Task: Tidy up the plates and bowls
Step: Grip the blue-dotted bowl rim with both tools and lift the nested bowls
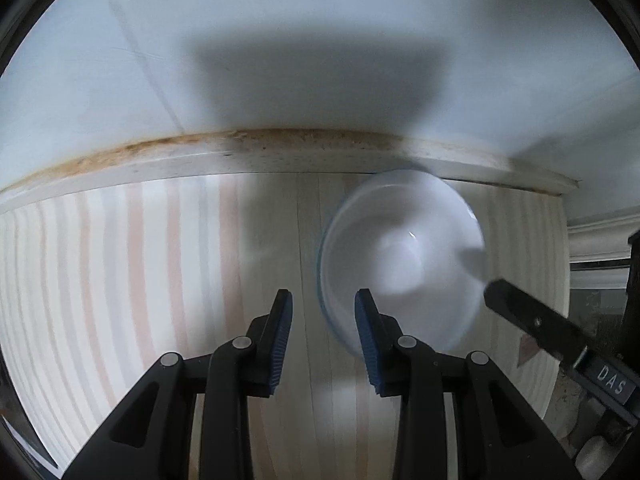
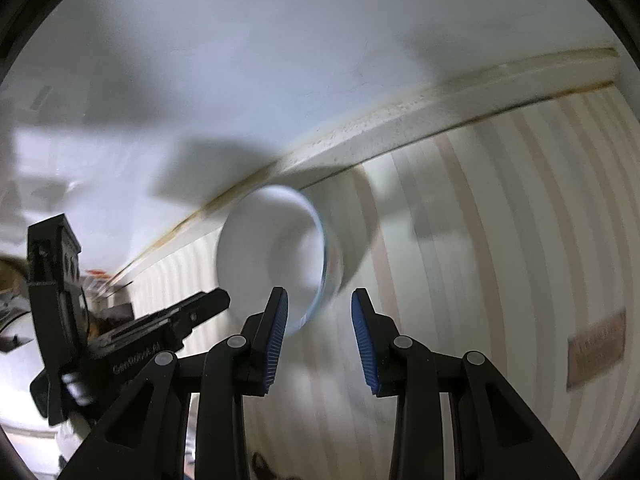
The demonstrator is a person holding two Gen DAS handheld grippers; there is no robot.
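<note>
A white bowl (image 1: 400, 260) with a thin blue rim stands upright on the striped tablecloth (image 1: 120, 280), close to the wall. My left gripper (image 1: 323, 312) hovers at its near-left rim, open; the rim shows in the gap, but the pads do not press on it. One black finger of the right gripper (image 1: 532, 320) reaches in over the bowl's right side. In the right wrist view the same bowl (image 2: 272, 256) lies just ahead and to the left. The right gripper (image 2: 319, 312) is open and holds nothing, its left finger by the rim. The left gripper's body (image 2: 160, 328) is at the left.
A pale wall (image 1: 320, 40) rises behind the table, with a brown-stained ledge (image 1: 240, 144) along its foot. A small brownish label (image 2: 596, 348) lies on the cloth to the right. Blurred clutter (image 2: 100, 280) sits beyond the table's left end.
</note>
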